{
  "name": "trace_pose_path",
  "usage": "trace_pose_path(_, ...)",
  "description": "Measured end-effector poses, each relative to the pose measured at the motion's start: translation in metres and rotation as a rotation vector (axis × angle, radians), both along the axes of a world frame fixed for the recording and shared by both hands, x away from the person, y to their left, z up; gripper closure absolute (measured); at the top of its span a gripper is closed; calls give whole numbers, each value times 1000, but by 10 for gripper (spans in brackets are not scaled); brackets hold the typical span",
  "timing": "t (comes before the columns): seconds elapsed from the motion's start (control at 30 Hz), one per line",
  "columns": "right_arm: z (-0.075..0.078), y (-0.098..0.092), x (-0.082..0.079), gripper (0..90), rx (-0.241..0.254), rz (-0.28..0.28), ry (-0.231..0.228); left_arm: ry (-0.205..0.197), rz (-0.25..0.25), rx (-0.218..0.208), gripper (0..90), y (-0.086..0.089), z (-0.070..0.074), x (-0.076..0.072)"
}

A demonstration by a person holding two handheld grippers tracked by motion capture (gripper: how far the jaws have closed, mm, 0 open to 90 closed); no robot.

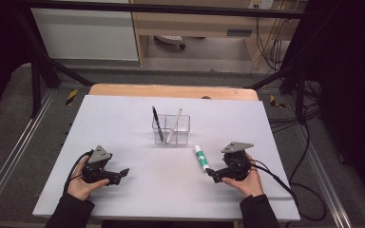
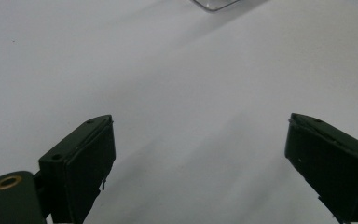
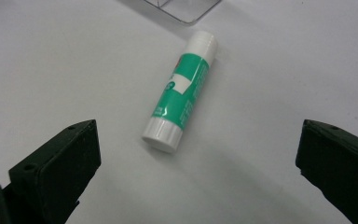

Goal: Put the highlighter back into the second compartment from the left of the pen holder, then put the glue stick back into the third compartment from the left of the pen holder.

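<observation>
green-and-white glue stick (image 3: 180,104) is lying flat before the right gripper (image 3: 198,168), jaws spread wide; approach looks underway, next calling for straddling and closing. left gripper (image 2: 198,163) is idling, spread.

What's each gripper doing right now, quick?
Left gripper: open, holding nothing.
Right gripper: open, empty, glue stick lying just ahead of its jaws.
</observation>
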State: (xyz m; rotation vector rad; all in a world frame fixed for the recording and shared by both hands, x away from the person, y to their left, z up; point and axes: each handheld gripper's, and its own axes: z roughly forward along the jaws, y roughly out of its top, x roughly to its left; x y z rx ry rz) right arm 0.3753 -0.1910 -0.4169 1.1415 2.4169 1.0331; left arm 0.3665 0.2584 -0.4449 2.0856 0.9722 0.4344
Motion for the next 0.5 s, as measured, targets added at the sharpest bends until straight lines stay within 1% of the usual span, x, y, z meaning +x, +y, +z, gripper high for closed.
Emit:
trace_pose_path(0.17,6,9,6,4,-8,-4,-5,-3,4,-9,85,4,0,-1)
trace_pose_path(0.33,8,17,14,5,-38,-14,9,1,11,-8,85,8,-1,-2)
trace_pose_path(0.5,14,26,24,18,-59,-33,18,6,16,-12,85,12,-2,-1)
